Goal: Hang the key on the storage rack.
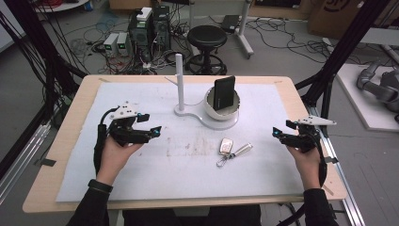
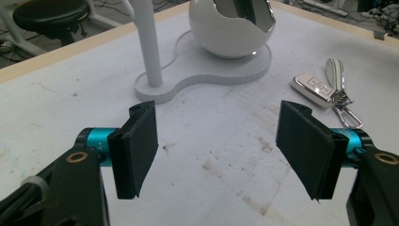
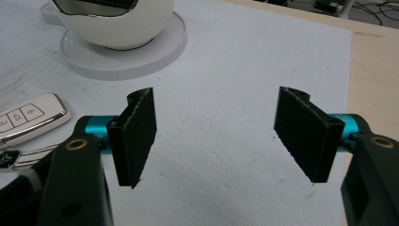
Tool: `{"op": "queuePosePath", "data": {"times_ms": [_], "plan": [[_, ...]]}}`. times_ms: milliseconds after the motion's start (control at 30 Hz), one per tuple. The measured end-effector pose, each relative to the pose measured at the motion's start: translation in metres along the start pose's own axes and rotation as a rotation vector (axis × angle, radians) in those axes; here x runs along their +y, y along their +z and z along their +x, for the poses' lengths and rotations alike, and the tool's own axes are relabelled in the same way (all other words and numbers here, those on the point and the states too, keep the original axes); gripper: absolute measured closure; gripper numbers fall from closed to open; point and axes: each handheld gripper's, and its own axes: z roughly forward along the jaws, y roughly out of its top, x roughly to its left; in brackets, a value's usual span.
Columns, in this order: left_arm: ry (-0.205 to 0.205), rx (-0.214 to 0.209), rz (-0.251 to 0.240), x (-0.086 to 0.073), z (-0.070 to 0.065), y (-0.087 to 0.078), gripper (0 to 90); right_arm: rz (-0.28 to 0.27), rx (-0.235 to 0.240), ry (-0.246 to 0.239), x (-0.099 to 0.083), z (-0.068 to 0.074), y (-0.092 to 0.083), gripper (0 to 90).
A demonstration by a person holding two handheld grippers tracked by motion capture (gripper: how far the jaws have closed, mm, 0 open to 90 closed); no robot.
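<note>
Between the two tongs, the key fob (image 1: 226,145) lies flat on the counter (image 1: 61,155), within reach of either; left tongs (image 1: 149,125) and right tongs (image 1: 280,132) gape empty, likely poised to grab.

Glossy white plastic car key fob (image 2: 313,87) with polished chrome-like edge, on a shiny metal ring and clip (image 2: 346,110). White rounded bowl-shaped holder (image 2: 221,33) looks smooth, glossy, ceramic or plastic — its flat white base (image 2: 207,75) and upright post (image 2: 149,42) are matt. Black slab device (image 1: 224,92) in the bowl has a slight sheen. White foam-like table mat (image 3: 235,70) is matt, grainy, stained. Pale wooden table edge (image 1: 70,117) smooth. Gripper pads (image 2: 141,146) matt black, rough — teal metal fittings behind.
</note>
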Motion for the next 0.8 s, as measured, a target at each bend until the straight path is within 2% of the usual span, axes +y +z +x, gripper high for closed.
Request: {"op": "queuePosePath", "data": {"times_ms": [133, 267, 300, 333, 400, 467, 500, 567, 600, 633, 700, 800], "plan": [[0.01, -0.03, 0.005, 0.002, -0.009, 0.008, 30.0, 0.001, 0.02, 0.006, -0.002, 0.0, 0.0, 30.7], [0.028, -0.079, 0.025, 0.007, -0.024, 0.022, 30.0, 0.008, 0.014, 0.012, -0.003, -0.002, 0.001, 30.8], [0.028, -0.079, 0.025, 0.007, -0.024, 0.022, 30.2, 0.01, 0.013, 0.011, -0.004, -0.002, 0.002, 30.8], [0.039, -0.112, 0.035, 0.01, -0.034, 0.033, 30.5, 0.011, 0.011, 0.01, -0.004, -0.003, 0.002, 30.8], [0.051, -0.151, 0.046, 0.013, -0.046, 0.045, 30.8, 0.014, 0.009, 0.009, -0.004, -0.003, 0.002, 30.7], [0.05, -0.165, 0.049, 0.013, -0.05, 0.049, 31.6, 0.013, 0.01, 0.01, -0.005, -0.004, 0.002, 30.7], [0.056, -0.211, 0.058, 0.016, -0.061, 0.061, 32.1, 0.012, 0.009, 0.011, -0.005, -0.005, 0.002, 30.8], [0.061, -0.239, 0.069, 0.017, -0.07, 0.072, 33.3, 0.012, 0.009, 0.012, -0.005, -0.006, 0.002, 30.8], [0.061, -0.239, 0.069, 0.017, -0.07, 0.072, 34.6, 0.012, 0.009, 0.012, -0.005, -0.006, 0.002, 30.8], [0.071, -0.266, 0.086, 0.018, -0.08, 0.085, 35.8, 0.013, 0.009, 0.015, -0.005, -0.007, 0.002, 30.7], [0.075, -0.279, 0.097, 0.019, -0.089, 0.096, 35.9, 0.012, 0.008, 0.018, -0.005, -0.007, 0.002, 30.8], [0.095, -0.319, 0.125, 0.019, -0.104, 0.115, 38.0, 0.012, 0.009, 0.016, -0.006, -0.008, 0.003, 30.8]]}}
